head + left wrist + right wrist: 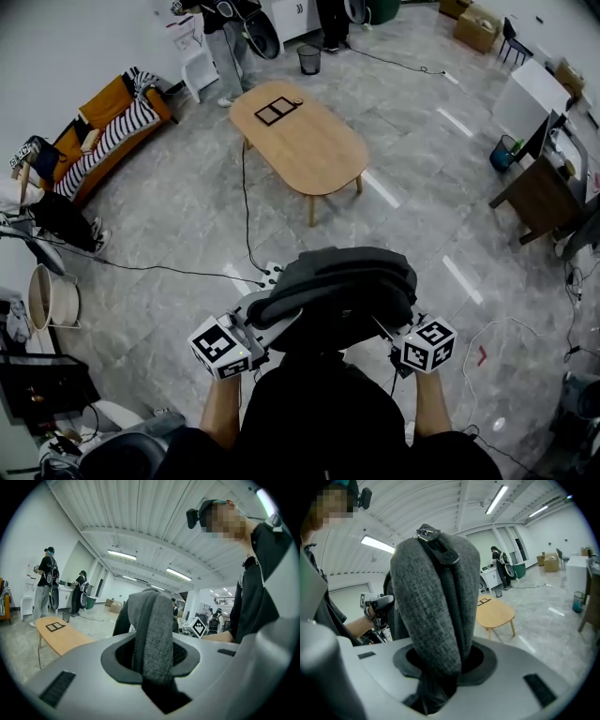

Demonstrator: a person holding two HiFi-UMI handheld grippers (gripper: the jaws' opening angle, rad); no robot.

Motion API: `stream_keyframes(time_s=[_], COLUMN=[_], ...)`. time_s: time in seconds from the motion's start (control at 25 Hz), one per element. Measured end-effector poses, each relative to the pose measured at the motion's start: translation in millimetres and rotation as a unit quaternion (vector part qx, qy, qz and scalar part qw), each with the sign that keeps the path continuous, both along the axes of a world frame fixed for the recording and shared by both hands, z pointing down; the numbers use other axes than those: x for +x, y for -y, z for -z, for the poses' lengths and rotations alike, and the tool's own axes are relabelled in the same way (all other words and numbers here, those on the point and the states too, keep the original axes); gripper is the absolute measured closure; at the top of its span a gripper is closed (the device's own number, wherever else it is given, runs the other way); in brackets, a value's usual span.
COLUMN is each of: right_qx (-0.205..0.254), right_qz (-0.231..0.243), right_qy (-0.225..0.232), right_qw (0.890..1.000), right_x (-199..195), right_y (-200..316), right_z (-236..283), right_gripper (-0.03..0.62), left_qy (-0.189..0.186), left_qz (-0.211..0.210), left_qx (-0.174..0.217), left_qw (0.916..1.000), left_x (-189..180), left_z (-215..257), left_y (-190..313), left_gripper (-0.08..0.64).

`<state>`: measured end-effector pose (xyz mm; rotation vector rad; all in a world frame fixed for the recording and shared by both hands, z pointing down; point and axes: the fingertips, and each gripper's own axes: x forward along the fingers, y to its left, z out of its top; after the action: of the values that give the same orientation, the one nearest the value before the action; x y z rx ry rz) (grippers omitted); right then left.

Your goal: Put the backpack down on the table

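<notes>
Backpack hangs low centre in the head view, between my two grippers. Left gripper: jaws pinching its grey strap. Right gripper: jaws pinching its grey padding too. Counter lies straight up-frame, well apart, its long axis running upper left to lower right.

The head camera sits on the person's head and looks steeply down over the backpack to the floor, with the wooden tabletop well ahead near the top of its view. Each of the other two cameras rides just behind its own tongs, so close that grey backpack fabric fills the middle. The left tongs camera looks across the room with the tabletop at its left. The right tongs camera has it at its right. All three views share that tabletop and the people standing beyond it.
</notes>
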<state>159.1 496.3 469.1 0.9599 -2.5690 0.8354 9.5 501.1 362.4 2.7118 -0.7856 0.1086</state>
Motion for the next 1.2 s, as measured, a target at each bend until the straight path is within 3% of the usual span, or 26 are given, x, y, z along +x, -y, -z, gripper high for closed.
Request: stream_keyframes(time_s=[0.68,1.2], right_qx=[-0.005,0.014], right_qz=[-0.012,-0.036], right_qy=[-0.026,-0.037], right_qw=[1.000,0.999], right_x=[-31,-64], right_y=[74,137], right_z=[4,14], right_gripper=[0.462,0.463], left_qy=[-0.025,-0.036], left_qz=[-0.009,-0.032], left_qx=[-0.006,0.021], left_qw=[0.9996,0.9986], left_x=[-35,-69], left_z=[-2,6], left_y=[79,145], left_gripper=[0.451,0.451])
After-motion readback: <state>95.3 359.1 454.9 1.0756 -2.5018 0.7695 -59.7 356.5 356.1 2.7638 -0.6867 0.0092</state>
